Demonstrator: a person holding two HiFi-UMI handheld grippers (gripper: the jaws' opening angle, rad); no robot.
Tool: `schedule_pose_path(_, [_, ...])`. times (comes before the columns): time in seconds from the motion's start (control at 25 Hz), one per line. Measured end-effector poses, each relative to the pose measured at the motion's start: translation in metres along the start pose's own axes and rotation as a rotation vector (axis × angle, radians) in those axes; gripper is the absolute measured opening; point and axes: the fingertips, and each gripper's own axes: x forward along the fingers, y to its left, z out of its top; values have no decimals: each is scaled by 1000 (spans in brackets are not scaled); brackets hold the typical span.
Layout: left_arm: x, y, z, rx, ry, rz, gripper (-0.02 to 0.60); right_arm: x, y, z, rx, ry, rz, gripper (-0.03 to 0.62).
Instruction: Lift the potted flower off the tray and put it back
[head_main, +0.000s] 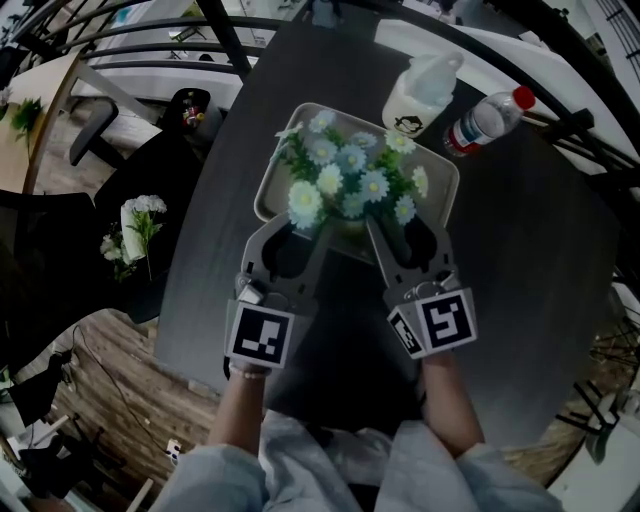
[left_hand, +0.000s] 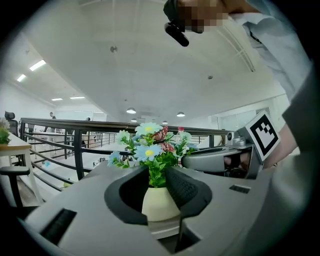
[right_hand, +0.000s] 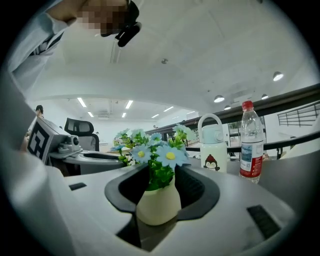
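Nearest, the left claw (head_main: 297, 232) and right claw (head_main: 408, 232) were held low over the surface (head_main: 520, 260), angled inward so both converged on the pot (left_hand: 159, 202). This was judged a two-sided approach beneath the foliage. Each claw stood open with the pot in the gap at its tips, and no pad was seen pressing. The pot stood on the tray (head_main: 272, 190), toward its near edge. In the head view the flowers (head_main: 345, 175) hid the pot, and only the claw views showed it. Beyond the tray stood a flask (head_main: 420, 95) and a bottle (head_main: 487, 122), shown plainly in the right claw view
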Motion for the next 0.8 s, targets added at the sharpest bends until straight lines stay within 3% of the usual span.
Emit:
schedule_pose_path(0.36, [-19,-8,15,-6,-25,8,94,-21,8,9,-9,-6,-8,156])
schedule_pose_path(0.8, [-44,-27,45,39,-48,-2,91,-54,20,45,-30,-67,-40,156])
